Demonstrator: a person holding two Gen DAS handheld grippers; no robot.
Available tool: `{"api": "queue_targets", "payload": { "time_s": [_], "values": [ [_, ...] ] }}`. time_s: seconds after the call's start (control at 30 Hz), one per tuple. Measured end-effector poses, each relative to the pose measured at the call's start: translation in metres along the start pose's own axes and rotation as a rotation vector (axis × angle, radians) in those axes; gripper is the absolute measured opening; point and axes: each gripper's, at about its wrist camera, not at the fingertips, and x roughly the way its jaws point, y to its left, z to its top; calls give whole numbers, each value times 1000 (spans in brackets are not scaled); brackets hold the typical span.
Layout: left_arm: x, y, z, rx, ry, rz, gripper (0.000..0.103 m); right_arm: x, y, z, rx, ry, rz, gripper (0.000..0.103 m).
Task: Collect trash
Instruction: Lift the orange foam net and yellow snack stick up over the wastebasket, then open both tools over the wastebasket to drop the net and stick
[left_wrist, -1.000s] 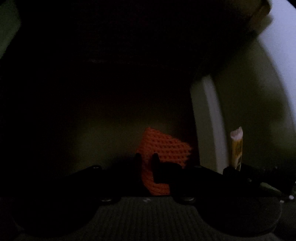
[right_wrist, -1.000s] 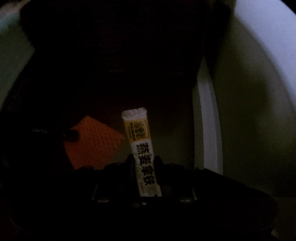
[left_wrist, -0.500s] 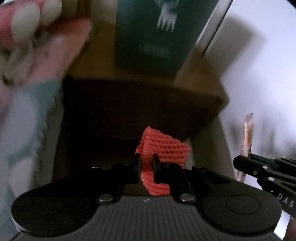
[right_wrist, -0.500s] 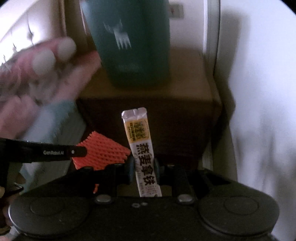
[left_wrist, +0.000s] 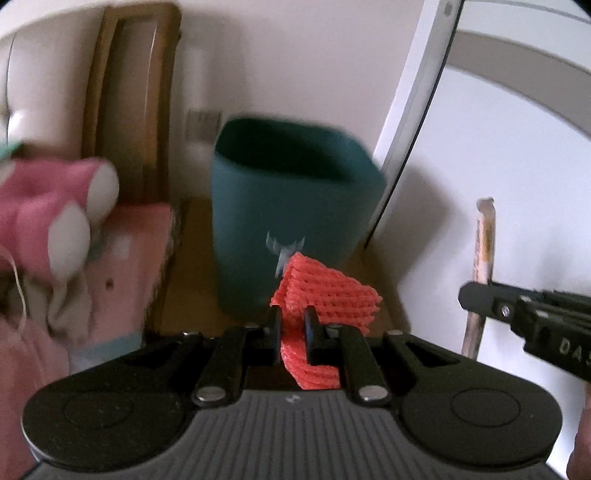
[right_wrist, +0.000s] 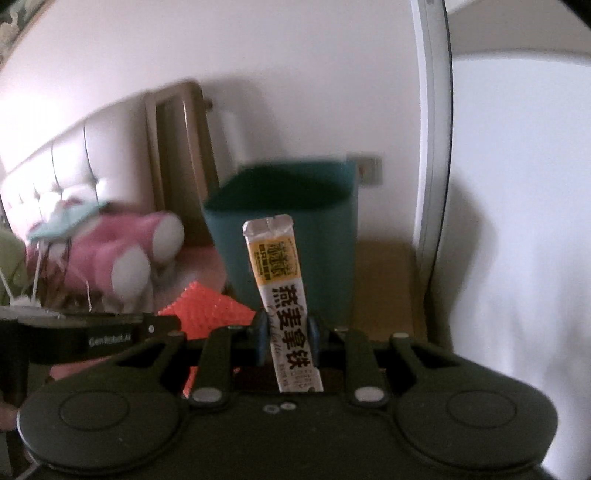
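Note:
My left gripper (left_wrist: 291, 325) is shut on a red foam fruit net (left_wrist: 325, 295), held just below and in front of a teal trash bin (left_wrist: 291, 206). My right gripper (right_wrist: 286, 328) is shut on a white and yellow sachet (right_wrist: 282, 273) with black lettering, standing upright in the jaws. The bin (right_wrist: 295, 229) stands open on a wooden nightstand (right_wrist: 384, 280). The sachet (left_wrist: 484, 258) and right gripper also show at the right of the left wrist view; the net (right_wrist: 207, 314) and left gripper show at the left of the right wrist view.
A pink plush toy (left_wrist: 55, 221) lies on the bed to the left, also in the right wrist view (right_wrist: 125, 251). A padded headboard (right_wrist: 55, 166) is behind it. A white wall (right_wrist: 517, 221) and a door frame (left_wrist: 417, 110) rise on the right.
Both grippers have risen from low, dark space beside the nightstand up to the bin's level. The view brightened. The bin's open top now shows. Both items stay gripped.

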Motion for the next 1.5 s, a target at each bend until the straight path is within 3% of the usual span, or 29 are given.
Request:
{"api": "queue_targets", "payload": {
  "time_s": [0.37,0.73,1.03,1.5],
  "values": [
    [-10,-11,97,67,-157,7,12,28,2,87,-16,-121,-4,21],
    [28,0,171,83,-182,62,12,91,-3,144,-13,-163,2,21],
    [90,10,181,109,-116,93,12,148,-14,148,-3,-106,-15,21],
    [145,0,152,190,19,119,12,191,-19,113,-11,50,-57,21]
  ]
}}
